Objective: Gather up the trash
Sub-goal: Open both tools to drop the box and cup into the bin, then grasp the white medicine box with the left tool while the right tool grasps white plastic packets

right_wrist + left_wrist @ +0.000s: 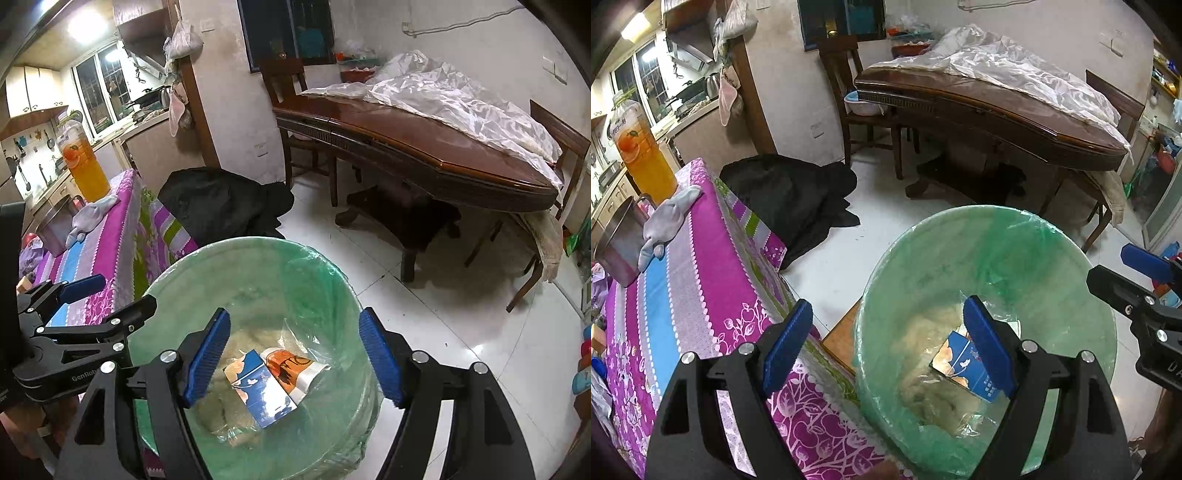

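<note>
Both grippers are held over the green-lined bin [255, 280], and nothing is gripped. The left gripper [888, 343] is seen with its blue pads spread wide, one over the purple tablecloth [701, 280], one over the bin's mouth. The right gripper [293, 356] is likewise spread apart and empty. The blue carton [264, 391] is found lying inside the bin on pale waste. Only in the right wrist view is the orange wrapper [291, 369] revealed beside it, touching; in the left wrist view the carton is half hidden behind a pad. An orange drink bottle [642, 151] is seen on the cloth.
</note>
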A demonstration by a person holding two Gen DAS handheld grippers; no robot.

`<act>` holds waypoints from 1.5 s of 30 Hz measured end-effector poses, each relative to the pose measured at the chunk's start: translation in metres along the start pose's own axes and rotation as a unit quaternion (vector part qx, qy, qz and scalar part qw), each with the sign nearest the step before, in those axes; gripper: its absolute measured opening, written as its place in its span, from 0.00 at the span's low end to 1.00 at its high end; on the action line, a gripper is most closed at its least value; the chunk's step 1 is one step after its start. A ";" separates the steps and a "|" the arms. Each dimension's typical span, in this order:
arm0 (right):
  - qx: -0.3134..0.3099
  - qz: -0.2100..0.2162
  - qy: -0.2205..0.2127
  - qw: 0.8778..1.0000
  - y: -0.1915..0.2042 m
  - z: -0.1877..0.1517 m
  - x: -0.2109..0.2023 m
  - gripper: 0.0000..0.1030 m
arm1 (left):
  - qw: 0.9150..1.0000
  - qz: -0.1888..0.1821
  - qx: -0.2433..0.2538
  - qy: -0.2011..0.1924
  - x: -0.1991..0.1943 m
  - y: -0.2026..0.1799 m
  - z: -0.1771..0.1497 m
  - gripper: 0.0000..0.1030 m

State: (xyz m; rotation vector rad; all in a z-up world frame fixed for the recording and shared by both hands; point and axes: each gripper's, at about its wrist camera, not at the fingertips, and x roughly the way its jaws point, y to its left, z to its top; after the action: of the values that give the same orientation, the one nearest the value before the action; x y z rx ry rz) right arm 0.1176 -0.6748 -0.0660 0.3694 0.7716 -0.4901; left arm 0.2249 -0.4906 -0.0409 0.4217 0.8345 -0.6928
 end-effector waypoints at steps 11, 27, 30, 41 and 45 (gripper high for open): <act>-0.015 0.001 -0.035 0.999 0.017 -0.005 -0.022 0.89 | 1.000 0.007 -0.001 -0.014 -0.015 0.013 -0.012 0.78; -0.101 0.072 -0.121 0.985 0.140 -0.026 -0.091 0.95 | 0.995 0.063 -0.064 -0.041 -0.067 0.121 -0.063 0.88; -0.116 0.099 -0.120 0.981 0.169 -0.032 -0.090 0.95 | 0.990 0.084 -0.098 -0.048 -0.084 0.165 -0.082 0.94; -0.180 0.191 -0.091 0.961 0.293 -0.051 -0.080 0.95 | 0.951 0.196 -0.236 -0.041 -0.155 0.361 -0.171 0.94; -0.193 0.209 -0.074 0.956 0.323 -0.058 -0.069 0.95 | 0.918 0.231 -0.317 -0.058 -0.193 0.444 -0.199 0.95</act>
State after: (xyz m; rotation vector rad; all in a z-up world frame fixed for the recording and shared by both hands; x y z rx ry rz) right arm 0.2186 -0.3603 -0.0093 0.1201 0.6043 0.0352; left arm 0.3403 0.0155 0.0236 -0.0211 0.7601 0.0128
